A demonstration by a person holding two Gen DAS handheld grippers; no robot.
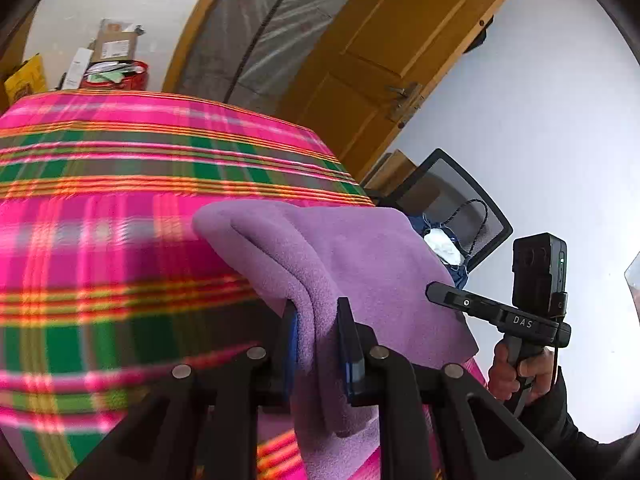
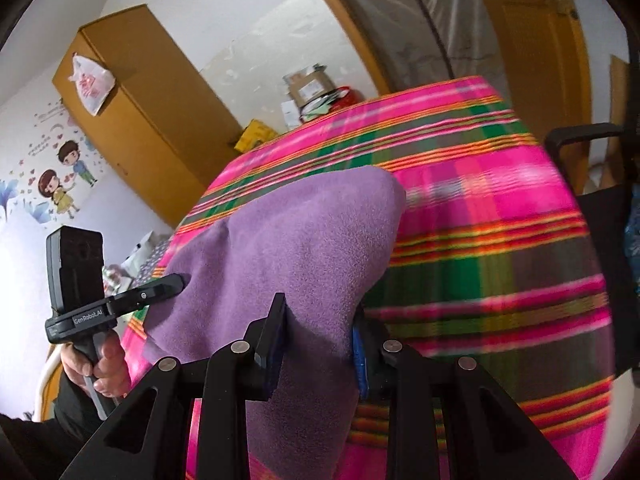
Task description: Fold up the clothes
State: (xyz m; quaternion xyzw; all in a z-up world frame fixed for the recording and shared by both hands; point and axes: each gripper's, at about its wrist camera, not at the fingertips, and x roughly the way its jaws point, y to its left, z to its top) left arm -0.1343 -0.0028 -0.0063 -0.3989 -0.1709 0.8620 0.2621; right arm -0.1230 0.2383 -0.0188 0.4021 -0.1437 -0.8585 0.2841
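A purple fleece garment (image 1: 352, 248) hangs lifted above the plaid cloth (image 1: 120, 184), stretched between both grippers. My left gripper (image 1: 318, 320) is shut on a bunched edge of the fleece, which is squeezed between its blue-padded fingers (image 1: 347, 340). In the right wrist view the same purple fleece (image 2: 304, 240) is clamped in my right gripper (image 2: 320, 324), and its far fold droops toward the plaid cloth (image 2: 480, 220). Each view shows the other gripper at the garment's far side: the right gripper (image 1: 434, 290) held by a hand (image 1: 516, 372), and the left gripper (image 2: 178, 280) held by a hand (image 2: 108, 368).
The plaid cloth covers a wide surface. Boxes and a red container (image 1: 120, 72) stand at its far edge. A black mesh chair (image 1: 460, 208) with dark items stands to the right, below an orange door (image 1: 400, 64). A wooden cabinet (image 2: 136, 108) lines the left wall.
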